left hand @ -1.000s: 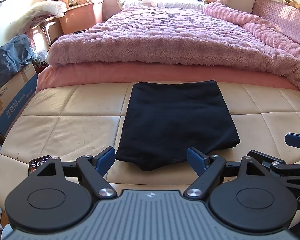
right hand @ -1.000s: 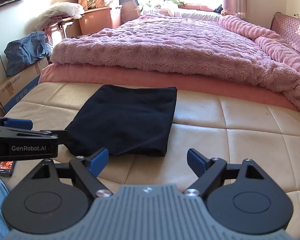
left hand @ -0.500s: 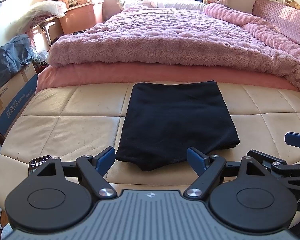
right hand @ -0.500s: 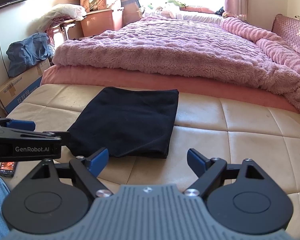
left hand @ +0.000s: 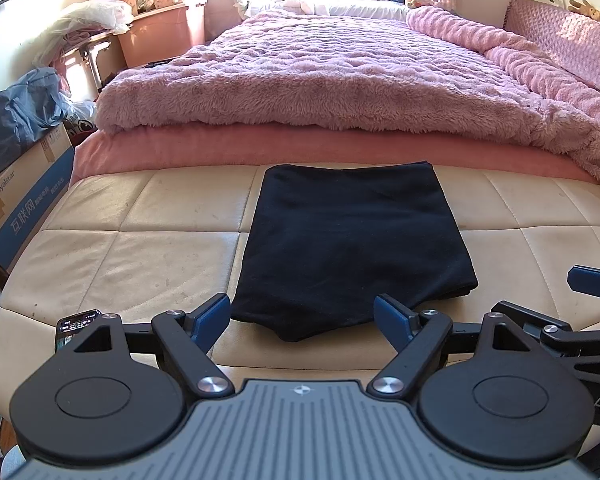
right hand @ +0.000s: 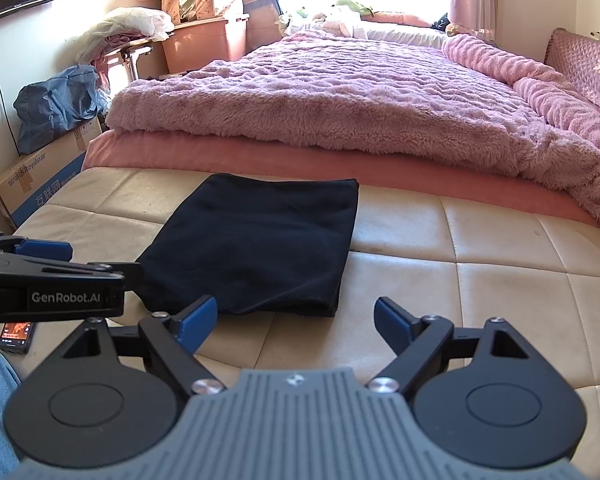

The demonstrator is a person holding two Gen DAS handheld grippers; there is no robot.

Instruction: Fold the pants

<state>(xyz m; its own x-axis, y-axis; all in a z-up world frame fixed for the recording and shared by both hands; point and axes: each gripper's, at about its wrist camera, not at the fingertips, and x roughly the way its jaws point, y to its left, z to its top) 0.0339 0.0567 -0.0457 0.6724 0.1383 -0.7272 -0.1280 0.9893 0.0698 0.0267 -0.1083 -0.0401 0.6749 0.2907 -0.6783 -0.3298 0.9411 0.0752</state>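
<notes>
Pants (left hand: 350, 240): black, folded into a flat rectangle, lying on the cream quilted bench (left hand: 140, 248) at the foot of the bed (left hand: 340, 80); far edge close to the pink mattress side, near edge bunched slightly.

Left gripper (left hand: 302, 316): held level just short of the pants' near edge, pointing toward the bed. Blue-tipped fingers (left hand: 212, 316) spread wide, empty, touching nothing.

Right gripper (right hand: 294, 318): held level beside the left one, off the pants' near right corner. Fingers (right hand: 392, 320) spread wide, empty, above bare bench.

Phone (right hand: 16, 336): screen lit, on the bench's near left edge, partly hidden behind the left gripper in the right wrist view.

Pink fluffy blanket (right hand: 340, 96): covers the bed.

Cardboard box (left hand: 16, 208): on the floor left of the bench.
</notes>
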